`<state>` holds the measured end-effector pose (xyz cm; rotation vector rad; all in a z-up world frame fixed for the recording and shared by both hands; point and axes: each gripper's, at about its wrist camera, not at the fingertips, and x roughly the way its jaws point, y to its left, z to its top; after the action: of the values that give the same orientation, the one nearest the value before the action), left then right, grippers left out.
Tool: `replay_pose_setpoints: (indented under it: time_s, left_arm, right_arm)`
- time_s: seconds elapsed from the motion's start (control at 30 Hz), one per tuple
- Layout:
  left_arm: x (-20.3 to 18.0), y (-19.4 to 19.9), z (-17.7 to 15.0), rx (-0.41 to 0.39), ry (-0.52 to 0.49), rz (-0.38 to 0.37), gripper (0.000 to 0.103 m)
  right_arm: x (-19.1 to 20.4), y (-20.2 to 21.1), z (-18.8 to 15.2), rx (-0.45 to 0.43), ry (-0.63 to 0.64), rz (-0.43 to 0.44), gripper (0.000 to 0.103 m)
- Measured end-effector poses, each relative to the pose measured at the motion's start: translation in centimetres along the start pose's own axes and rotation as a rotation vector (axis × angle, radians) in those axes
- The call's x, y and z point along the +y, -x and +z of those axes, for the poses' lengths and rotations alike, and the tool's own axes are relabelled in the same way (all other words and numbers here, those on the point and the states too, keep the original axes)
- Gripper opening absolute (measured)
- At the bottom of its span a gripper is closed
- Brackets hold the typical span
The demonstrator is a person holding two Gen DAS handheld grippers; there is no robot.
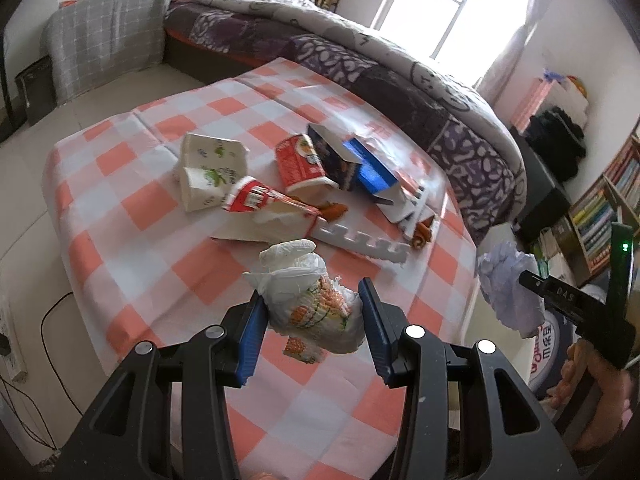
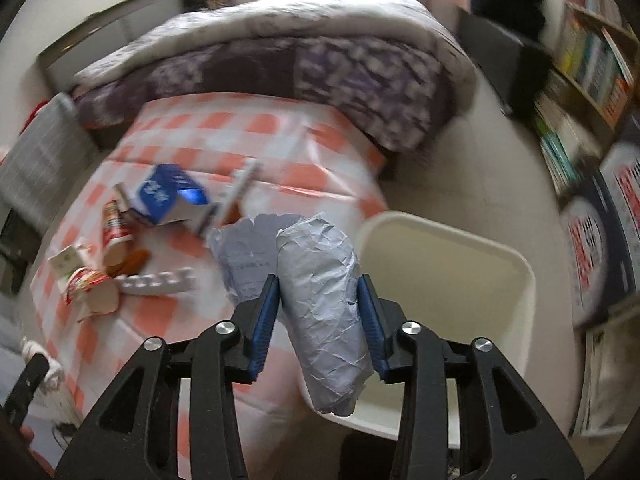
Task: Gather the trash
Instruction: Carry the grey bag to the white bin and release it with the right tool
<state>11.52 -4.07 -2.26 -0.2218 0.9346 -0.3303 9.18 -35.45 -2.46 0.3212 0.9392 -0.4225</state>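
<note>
My left gripper (image 1: 314, 320) is shut on a crumpled plastic wrapper (image 1: 316, 308) with an orange print, held just above the checked tablecloth (image 1: 160, 240). My right gripper (image 2: 318, 308) is shut on a wad of crumpled pale paper (image 2: 320, 300), over the table's edge beside the rim of a white bin (image 2: 500, 264). In the left wrist view that paper (image 1: 508, 288) hangs off the table's right side. More trash lies on the cloth: white paper cups (image 1: 208, 176), a red cup (image 1: 298, 164), a blue carton (image 1: 372, 172) and a toothed white foam strip (image 1: 360, 240).
A bed with a purple quilt (image 1: 400, 76) runs behind the table. A grey checked chair (image 1: 104, 36) stands at the left, a bookshelf (image 1: 608, 196) at the right. Cables (image 1: 52, 352) trail on the floor by the table's left side. A person's hand (image 1: 592, 376) grips the right tool.
</note>
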Motion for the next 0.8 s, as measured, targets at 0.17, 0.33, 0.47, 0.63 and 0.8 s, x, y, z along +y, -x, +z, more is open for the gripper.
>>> replay_pose_setpoints:
  time_s: [0.17, 0.33, 0.47, 0.63, 0.8]
  left_arm:
    - [-2.7, -0.7, -0.6, 0.017, -0.044, -0.026, 0.045]
    - [-6.8, -1.7, -1.2, 0.043, -0.114, -0.06, 0.045]
    - [-10.8, -2.9, -1.9, 0.079, -0.18, -0.087, 0.045]
    - [-16.7, -4.5, -2.5, 0.116, -0.239, -0.138, 0.045]
    - [-22.0, -5.7, -3.4, 0.146, -0.291, -0.188, 0.046]
  right_arm:
    - [-3.5, 1.0, 0.1, -0.038, -0.09, -0.089, 0.076]
    - [-6.5, 3.0, 0.8, -0.122, -0.151, -0.126, 0.084]
    - [-8.6, 4.0, 1.3, -0.161, -0.202, -0.118, 0.085]
    - [-10.8, 5.2, 1.6, -0.201, -0.263, -0.101, 0.089]
    - [-13.9, 6.2, 2.0, -0.229, -0.371, -0.066, 0.09]
